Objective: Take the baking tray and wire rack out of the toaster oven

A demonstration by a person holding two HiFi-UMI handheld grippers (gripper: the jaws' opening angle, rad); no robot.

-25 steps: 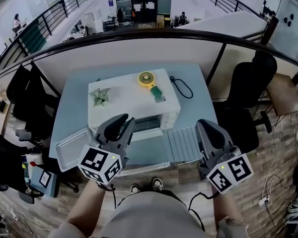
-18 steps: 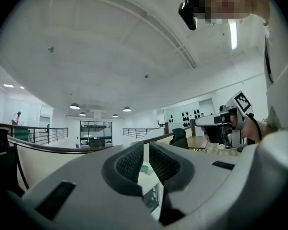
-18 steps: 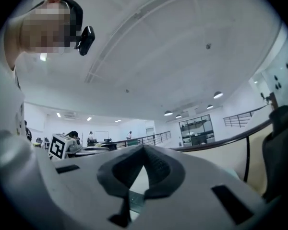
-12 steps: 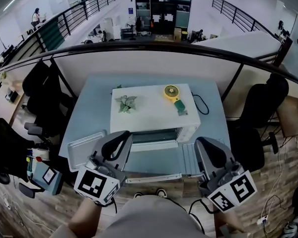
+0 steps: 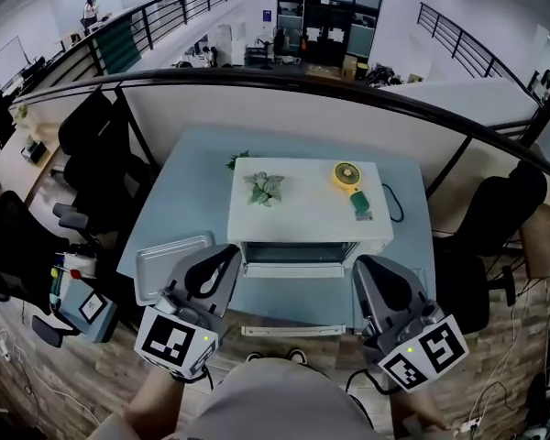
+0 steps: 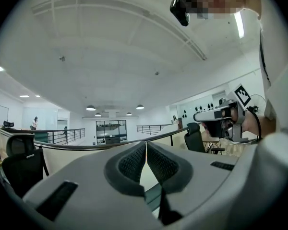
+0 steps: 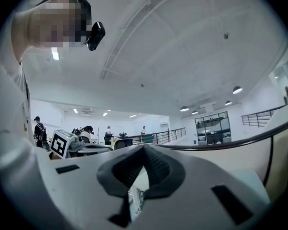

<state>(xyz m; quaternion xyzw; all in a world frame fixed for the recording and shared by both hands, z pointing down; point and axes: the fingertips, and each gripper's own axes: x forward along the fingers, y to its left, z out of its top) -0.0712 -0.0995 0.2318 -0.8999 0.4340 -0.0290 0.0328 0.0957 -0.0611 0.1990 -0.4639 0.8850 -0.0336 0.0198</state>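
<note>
In the head view my left gripper (image 5: 222, 257) covers the near right corner of the baking tray (image 5: 165, 262). My right gripper (image 5: 367, 269) blocks the table (image 5: 165, 200) just right of the toaster oven (image 5: 302, 211), so I cannot make out the wire rack, and the oven's cavity is too dark and small to read. In each gripper view my own shell hides table and oven, leaving only a blurred sliver beneath the closed pads (image 6: 132, 162).

Both grey grippers (image 5: 227, 253) (image 5: 361, 264) bear black-and-white marker cubes (image 5: 176, 342) (image 5: 422, 356).
</note>
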